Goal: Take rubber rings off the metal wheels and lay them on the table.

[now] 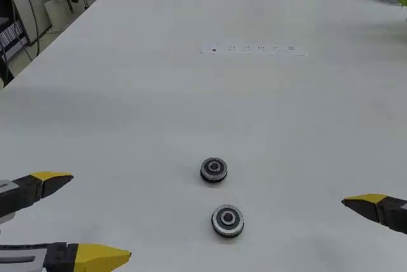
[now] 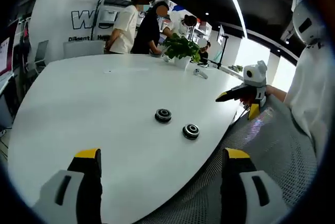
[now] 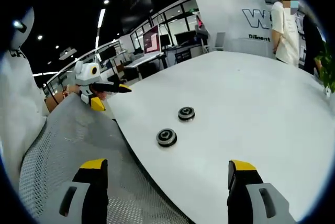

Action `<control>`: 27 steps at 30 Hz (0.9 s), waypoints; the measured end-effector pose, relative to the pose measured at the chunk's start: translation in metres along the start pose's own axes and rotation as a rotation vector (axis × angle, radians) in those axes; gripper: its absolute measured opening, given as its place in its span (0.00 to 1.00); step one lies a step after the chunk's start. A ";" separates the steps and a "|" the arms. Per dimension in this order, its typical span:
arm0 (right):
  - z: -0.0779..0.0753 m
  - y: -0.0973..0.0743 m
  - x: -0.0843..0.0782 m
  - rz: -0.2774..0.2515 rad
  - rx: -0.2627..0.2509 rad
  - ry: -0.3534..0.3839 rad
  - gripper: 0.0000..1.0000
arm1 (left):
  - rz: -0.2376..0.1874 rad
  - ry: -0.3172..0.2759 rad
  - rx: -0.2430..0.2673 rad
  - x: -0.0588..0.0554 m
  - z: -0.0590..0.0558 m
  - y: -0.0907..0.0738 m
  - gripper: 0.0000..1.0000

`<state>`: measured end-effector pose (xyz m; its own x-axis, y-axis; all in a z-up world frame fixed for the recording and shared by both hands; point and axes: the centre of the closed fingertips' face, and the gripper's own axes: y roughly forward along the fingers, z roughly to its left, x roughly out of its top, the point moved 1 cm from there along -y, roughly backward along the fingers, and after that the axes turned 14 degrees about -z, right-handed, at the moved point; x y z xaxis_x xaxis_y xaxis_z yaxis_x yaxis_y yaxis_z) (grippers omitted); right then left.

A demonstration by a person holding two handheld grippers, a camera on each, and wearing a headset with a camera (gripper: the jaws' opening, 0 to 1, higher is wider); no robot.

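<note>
Head view: far wheel and near wheel lie flat, apart, on white table, black rubber rings on | left gripper near left, jaws released, empty | right gripper near right | Left gripper view: wheels beyond spread jaws | Right gripper view: jaws wide apart, empty, wheels ahead

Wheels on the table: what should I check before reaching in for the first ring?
1. Left gripper fingers apart: ok.
2. Right gripper fingers apart: ok.
3. Near wheel and far wheel flat, not touching: ok.
4. Dark rubber ring on each wheel: ok.
5. A gripper lined up at a wheel: not ok, both hang back near the edge.
6. Bare table for laying the rings: ok.
</note>
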<state>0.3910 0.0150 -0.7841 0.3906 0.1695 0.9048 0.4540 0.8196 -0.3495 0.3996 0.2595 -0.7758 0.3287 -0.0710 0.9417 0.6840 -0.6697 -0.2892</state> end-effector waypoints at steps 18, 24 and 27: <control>-0.001 0.000 -0.001 0.005 -0.005 0.001 0.93 | 0.034 0.010 -0.022 -0.005 -0.004 0.001 0.93; 0.000 0.000 -0.002 0.010 -0.003 0.002 0.93 | 0.036 0.008 -0.023 -0.006 -0.004 0.001 0.93; 0.000 0.000 -0.002 0.011 -0.002 0.003 0.93 | 0.037 0.007 -0.025 -0.006 -0.004 0.001 0.93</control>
<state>0.3905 0.0145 -0.7862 0.3978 0.1765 0.9003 0.4514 0.8167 -0.3596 0.3957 0.2563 -0.7809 0.3490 -0.1012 0.9317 0.6550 -0.6847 -0.3197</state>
